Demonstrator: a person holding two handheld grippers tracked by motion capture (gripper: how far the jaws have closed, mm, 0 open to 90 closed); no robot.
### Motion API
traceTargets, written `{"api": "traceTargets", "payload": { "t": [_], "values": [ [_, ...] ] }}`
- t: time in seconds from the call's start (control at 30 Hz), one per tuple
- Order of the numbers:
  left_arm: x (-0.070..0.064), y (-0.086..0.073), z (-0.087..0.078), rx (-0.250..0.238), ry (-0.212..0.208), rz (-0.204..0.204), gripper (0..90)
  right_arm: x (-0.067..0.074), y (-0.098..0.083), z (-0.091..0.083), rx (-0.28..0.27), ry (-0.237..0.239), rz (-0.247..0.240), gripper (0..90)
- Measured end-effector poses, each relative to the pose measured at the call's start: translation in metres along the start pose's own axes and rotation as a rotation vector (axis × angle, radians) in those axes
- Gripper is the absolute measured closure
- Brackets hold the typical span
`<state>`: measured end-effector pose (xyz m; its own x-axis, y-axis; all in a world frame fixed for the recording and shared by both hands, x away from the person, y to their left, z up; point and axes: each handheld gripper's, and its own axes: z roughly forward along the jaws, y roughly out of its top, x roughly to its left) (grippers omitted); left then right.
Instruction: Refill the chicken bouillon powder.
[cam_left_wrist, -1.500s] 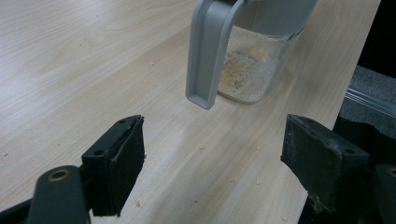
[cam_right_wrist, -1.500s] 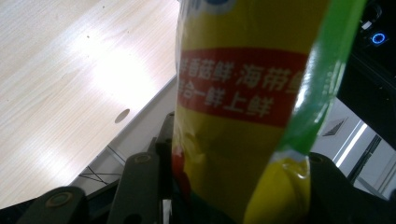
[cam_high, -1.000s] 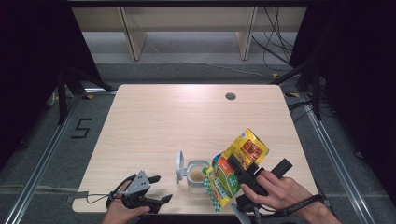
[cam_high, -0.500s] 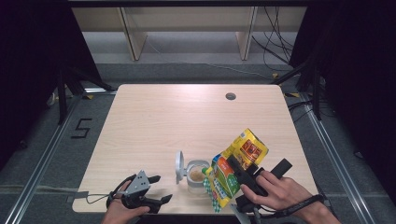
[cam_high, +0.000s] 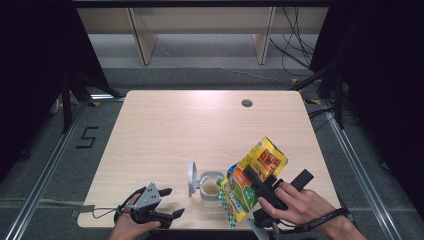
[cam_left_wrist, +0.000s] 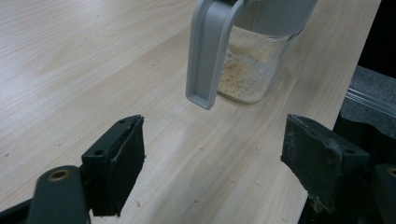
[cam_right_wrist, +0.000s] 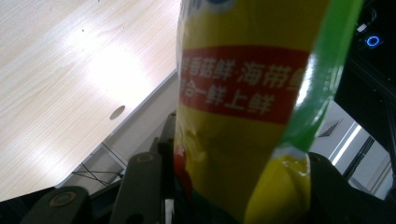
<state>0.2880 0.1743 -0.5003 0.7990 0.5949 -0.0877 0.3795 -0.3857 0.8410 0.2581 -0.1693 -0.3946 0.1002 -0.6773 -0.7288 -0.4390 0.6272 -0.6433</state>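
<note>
Near edge: left gripper (cam_high: 165, 205) sits low at the table's (cam_high: 165, 130) front-left, jaws spread wide, nothing between them. The left gripper view shows bare wood between the pads and a few spilled granules on the tabletop. No shift from a second ago.

Right gripper (cam_high: 257, 184) is clenched on the yellow-green seasoning packet (cam_high: 252, 182), same grip width as before. In the right gripper view the packet (cam_right_wrist: 243, 116) is pinched between both jaws, red band with white print across it. In the high view the packet is tilted, its lower end down over the jar's right rim, its top end up and to the right. Tilt and place match the earlier frames.

Just beyond the left gripper: clear jar (cam_high: 211, 186), near the table's front edge, grey flip lid (cam_high: 192, 176) standing open on its left side. Pale granules (cam_left_wrist: 243, 74) cover the jar's bottom. Jar unmoved.

Far: cable hole (cam_high: 246, 103) near the table's back edge.
</note>
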Motion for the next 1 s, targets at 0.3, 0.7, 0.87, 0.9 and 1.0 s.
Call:
{"api": "traceTargets", "payload": {
  "t": [0.3, 0.7, 0.87, 0.9, 1.0],
  "values": [
    [0.0017, 0.0001, -0.0006, 0.015, 0.000, 0.018, 20.8, -0.0009, 0.0006, 0.0011, -0.012, -0.011, -0.019, 61.3],
    [0.0000, 0.0000, 0.0000, -0.001, -0.001, -0.001, 20.8, -0.0020, -0.0005, -0.0004, -0.005, -0.006, -0.038, 61.6],
    [0.0021, 0.0001, 0.0001, 0.019, -0.003, 0.017, 20.8, -0.0016, -0.0003, -0.0002, -0.010, -0.002, -0.021, 61.7],
    [0.0020, 0.0001, 0.0002, 0.017, -0.002, 0.018, 20.8, -0.0013, -0.0005, 0.0000, -0.011, -0.009, -0.022, 61.7],
    [0.0018, 0.0001, 0.0001, 0.016, -0.001, 0.017, 20.8, -0.0009, -0.0009, -0.0004, -0.007, -0.003, -0.010, 61.7]
  ]
}}
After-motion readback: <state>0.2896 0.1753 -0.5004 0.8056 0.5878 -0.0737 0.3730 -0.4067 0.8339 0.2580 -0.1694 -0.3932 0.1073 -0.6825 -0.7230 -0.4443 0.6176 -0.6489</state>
